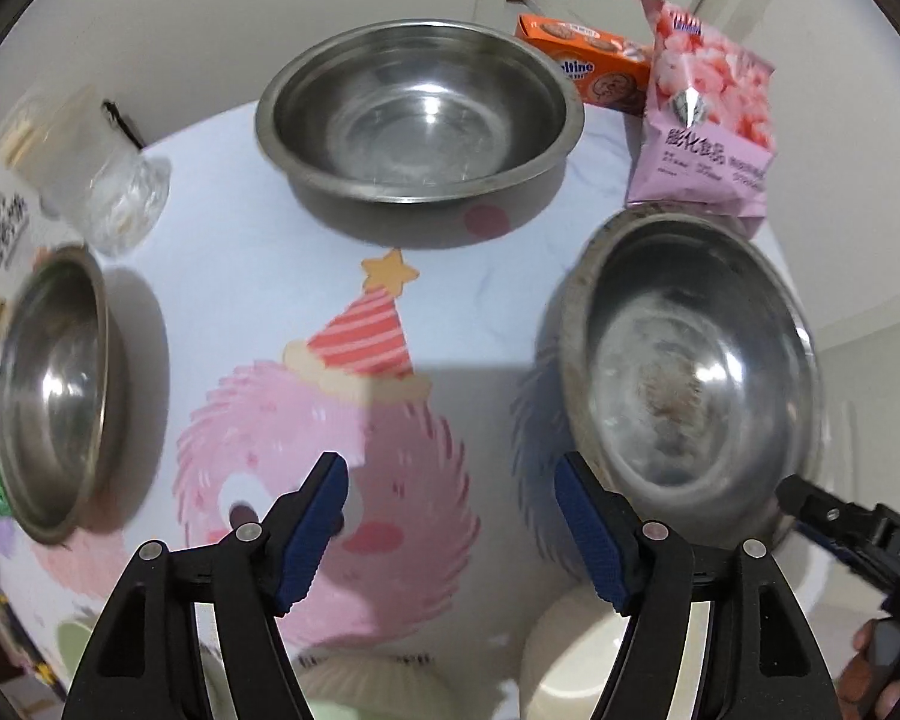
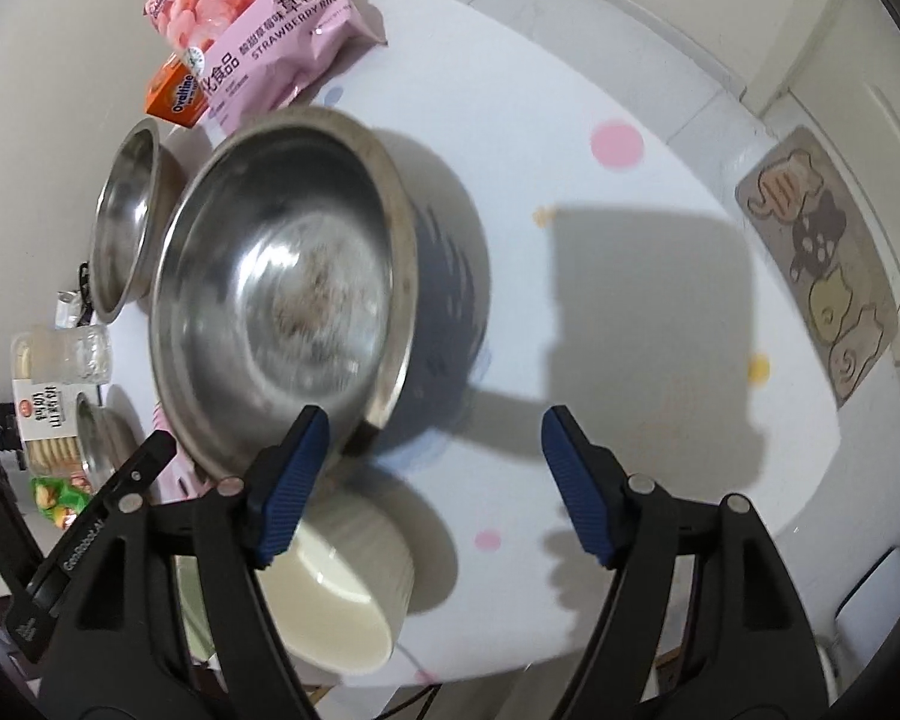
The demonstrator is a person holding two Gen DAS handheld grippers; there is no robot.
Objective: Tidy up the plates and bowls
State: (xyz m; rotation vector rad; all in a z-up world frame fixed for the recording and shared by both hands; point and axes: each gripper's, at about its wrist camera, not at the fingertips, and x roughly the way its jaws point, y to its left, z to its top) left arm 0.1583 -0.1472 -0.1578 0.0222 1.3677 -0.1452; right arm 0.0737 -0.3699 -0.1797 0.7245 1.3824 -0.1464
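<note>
Three steel bowls stand on the cartoon-printed tablecloth [image 1: 342,228]: one at the back [image 1: 420,120], one at the left [image 1: 54,390], and a scuffed one at the right [image 1: 690,360], which fills the right wrist view [image 2: 282,300]. A white ceramic bowl [image 2: 342,588] sits near the front edge, below the scuffed bowl. My left gripper [image 1: 450,480] is open over the pink print, holding nothing. My right gripper [image 2: 432,426] is open too, and its left finger overlaps the scuffed bowl's near rim. Only bare cloth shows between its fingers.
A pink snack bag [image 1: 708,114] and an orange box [image 1: 588,60] stand at the back right. A clear cracker pack [image 1: 48,180] lies at the left, with a green packet [image 2: 60,498] near it. Beyond the table's right edge lies a floor mat [image 2: 822,264].
</note>
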